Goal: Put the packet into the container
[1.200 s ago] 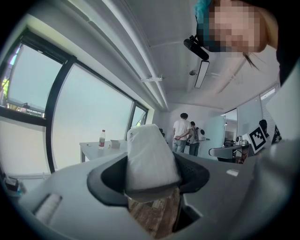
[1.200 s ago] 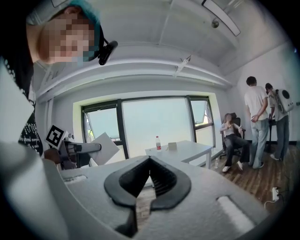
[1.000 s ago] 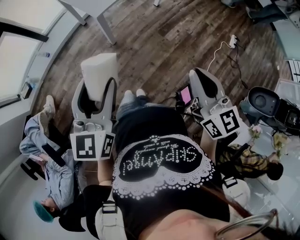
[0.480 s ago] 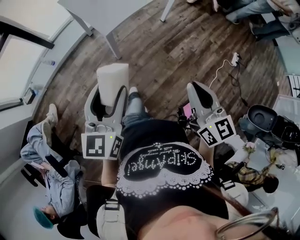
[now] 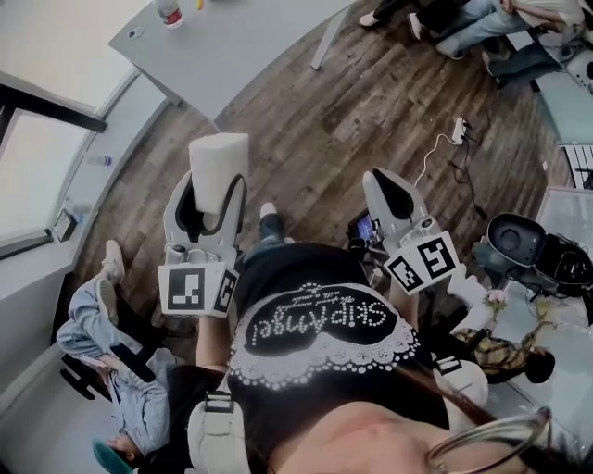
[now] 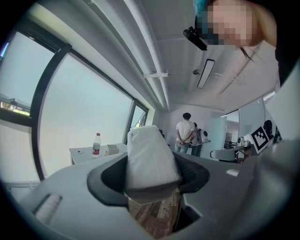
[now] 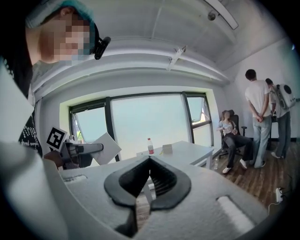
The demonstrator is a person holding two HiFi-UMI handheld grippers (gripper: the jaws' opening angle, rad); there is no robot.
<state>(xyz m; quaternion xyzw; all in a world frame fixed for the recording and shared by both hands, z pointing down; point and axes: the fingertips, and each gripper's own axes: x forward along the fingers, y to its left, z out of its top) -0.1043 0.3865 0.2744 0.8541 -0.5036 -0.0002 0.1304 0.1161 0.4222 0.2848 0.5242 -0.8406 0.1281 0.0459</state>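
A white packet (image 5: 219,163) stands upright between the jaws of my left gripper (image 5: 215,187), which is shut on its lower end; the left gripper view shows the packet (image 6: 150,157) pinched at the jaw tips (image 6: 151,183). My right gripper (image 5: 378,179) is held level beside it, over the wooden floor, its jaws closed tip to tip on nothing (image 7: 149,158). From the right gripper view the packet (image 7: 104,146) shows at the left. No container can be made out in any view.
A grey table (image 5: 243,51) lies ahead, with a plastic bottle (image 5: 168,11) and a small box (image 7: 167,149) on it. A cable and power strip (image 5: 457,77) cross the floor. Seated people are at the left (image 5: 116,319) and far right; a black chair (image 5: 519,236) is beside me.
The view has moved forward over the floor, so the grey table now shows at the top. Both grippers keep their hold and spacing; the packet stays in the left jaws.
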